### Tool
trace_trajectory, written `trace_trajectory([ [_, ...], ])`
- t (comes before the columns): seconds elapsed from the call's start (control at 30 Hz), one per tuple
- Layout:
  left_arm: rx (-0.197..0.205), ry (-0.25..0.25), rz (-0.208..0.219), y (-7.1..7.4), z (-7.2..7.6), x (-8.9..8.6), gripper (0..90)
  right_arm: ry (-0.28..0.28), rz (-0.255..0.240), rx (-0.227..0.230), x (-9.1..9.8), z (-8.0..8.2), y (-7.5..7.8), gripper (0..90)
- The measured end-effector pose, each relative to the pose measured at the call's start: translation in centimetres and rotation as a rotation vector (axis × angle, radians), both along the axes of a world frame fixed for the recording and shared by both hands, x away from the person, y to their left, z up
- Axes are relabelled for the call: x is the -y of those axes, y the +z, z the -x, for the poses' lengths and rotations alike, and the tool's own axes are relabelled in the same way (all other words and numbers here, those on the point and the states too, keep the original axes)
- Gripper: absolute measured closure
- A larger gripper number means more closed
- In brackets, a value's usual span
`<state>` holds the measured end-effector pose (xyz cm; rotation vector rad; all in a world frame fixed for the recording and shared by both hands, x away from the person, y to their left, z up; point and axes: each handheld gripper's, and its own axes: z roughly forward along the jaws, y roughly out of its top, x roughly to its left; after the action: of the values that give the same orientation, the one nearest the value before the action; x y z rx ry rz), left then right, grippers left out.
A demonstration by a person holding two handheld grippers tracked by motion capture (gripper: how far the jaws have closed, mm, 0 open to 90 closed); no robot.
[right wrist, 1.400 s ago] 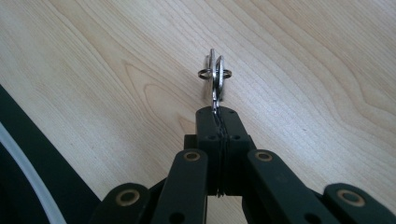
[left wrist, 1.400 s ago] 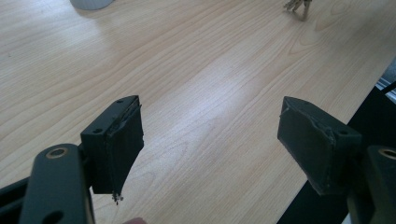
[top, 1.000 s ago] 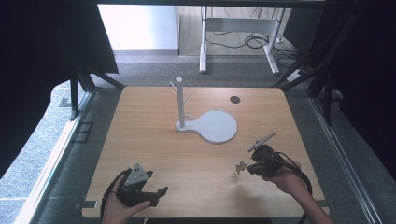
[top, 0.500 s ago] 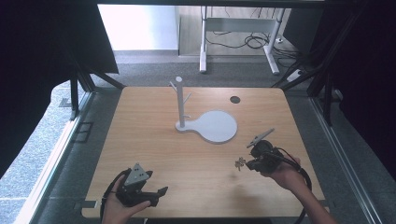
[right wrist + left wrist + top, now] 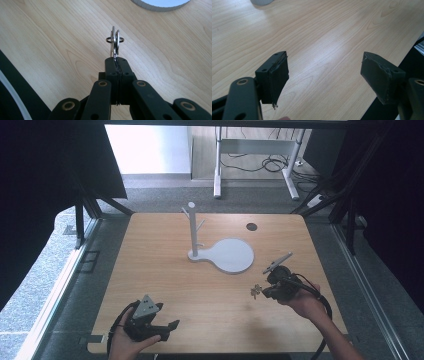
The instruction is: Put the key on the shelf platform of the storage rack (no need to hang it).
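The desk (image 5: 165,270) takes up the middle of the high view, a pale wooden top. Above its centre stands a white stand (image 5: 193,231) with short pegs, rising from a flat white base (image 5: 231,255) that spreads to the right.

At the lower left of the high view the left tongs (image 5: 167,329) rest in a hand near the desk's front edge. In the left gripper view the jaws stand wide apart with nothing but bare wood between them.

At the lower right of the high view the right tongs (image 5: 259,291) are pinched tight on a small bunch of keys (image 5: 114,41). In the right gripper view the flat metal blades stick up out of the closed pads (image 5: 111,65), edge-on, with a thin ring threaded through their tops. The bunch is off the desk, just below and right of the white base.

The keys look light, hard and stiff, and smooth metal is likely to slip or swivel between the pads. The loose ring will probably swing. Gripping the flat blades, as now, seems best, leaving the ring free for hooking onto a peg.
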<state>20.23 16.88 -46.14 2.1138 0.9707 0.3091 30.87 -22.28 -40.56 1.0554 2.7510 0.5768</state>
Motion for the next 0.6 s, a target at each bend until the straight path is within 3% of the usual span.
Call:
trace_trajectory([
  [0.6, 0.0, 0.0, -0.001, 0.0, 0.0, -0.1, 22.8, 0.017, -0.011, 0.002, -1.4, -1.6, 0.5, 89.5],
])
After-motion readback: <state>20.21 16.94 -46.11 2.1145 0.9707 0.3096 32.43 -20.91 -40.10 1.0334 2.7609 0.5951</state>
